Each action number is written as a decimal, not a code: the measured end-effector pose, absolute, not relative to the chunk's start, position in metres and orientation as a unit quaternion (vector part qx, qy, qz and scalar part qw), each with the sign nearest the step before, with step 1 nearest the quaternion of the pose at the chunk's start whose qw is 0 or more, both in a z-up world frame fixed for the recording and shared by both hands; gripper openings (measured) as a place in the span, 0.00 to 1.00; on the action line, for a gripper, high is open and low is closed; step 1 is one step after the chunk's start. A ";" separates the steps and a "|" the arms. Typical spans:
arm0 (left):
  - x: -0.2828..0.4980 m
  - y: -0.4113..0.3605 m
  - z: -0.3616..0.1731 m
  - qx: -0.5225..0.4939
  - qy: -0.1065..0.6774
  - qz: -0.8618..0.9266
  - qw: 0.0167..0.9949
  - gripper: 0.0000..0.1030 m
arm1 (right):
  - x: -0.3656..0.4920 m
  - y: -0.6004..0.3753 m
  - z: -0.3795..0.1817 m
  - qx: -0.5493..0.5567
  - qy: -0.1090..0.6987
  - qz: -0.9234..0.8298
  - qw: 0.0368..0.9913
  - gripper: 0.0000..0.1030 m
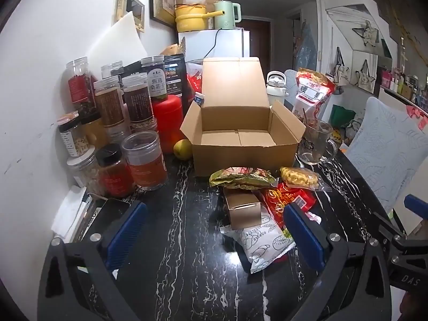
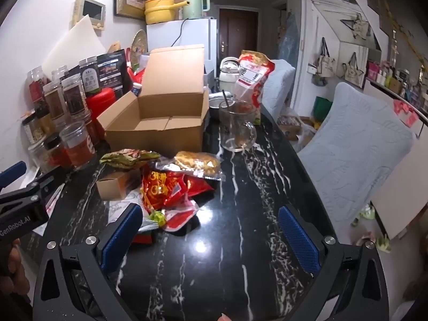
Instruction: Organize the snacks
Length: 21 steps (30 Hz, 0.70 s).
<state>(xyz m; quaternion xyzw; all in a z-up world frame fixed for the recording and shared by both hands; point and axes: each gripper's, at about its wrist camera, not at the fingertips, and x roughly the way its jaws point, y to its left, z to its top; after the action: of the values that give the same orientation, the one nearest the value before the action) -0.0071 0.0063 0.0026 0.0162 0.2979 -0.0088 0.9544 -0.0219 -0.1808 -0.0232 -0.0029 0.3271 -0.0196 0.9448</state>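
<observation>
gripper point(image 2: 12, 215) marked "genrobot.ai", "das" opposite

On the left wrist view, bare black marbled surface point(image 1: 182, 240) runs up the lower middle of the frame to the open cardboard box point(image 1: 240, 131), a clear lane. Left of it stands a crowd of jars point(image 1: 120, 133); right of it the heap of snack packets point(image 1: 267, 200) blocks the way. On the right wrist view, the lower centre and right of the surface lie free up to the glass mug point(image 2: 238, 125). The box's raised lid point(image 1: 232, 85) walls off its far side.
</observation>
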 end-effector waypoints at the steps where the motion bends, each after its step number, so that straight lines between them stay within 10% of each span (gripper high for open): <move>1: -0.008 0.005 0.002 0.017 0.298 -0.011 0.954 1.00 | -0.022 -0.181 -0.023 -0.003 0.327 -0.019 0.945 1.00; 21: -0.005 0.007 -0.002 0.010 0.312 -0.013 0.950 1.00 | -0.022 -0.178 -0.021 -0.006 0.325 -0.017 0.946 1.00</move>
<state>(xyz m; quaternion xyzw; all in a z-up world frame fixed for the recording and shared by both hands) -0.0053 0.0070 -0.0016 0.0102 0.3115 -0.0130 0.9501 -0.0219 -0.1783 -0.0210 -0.0059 0.3249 -0.0171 0.9456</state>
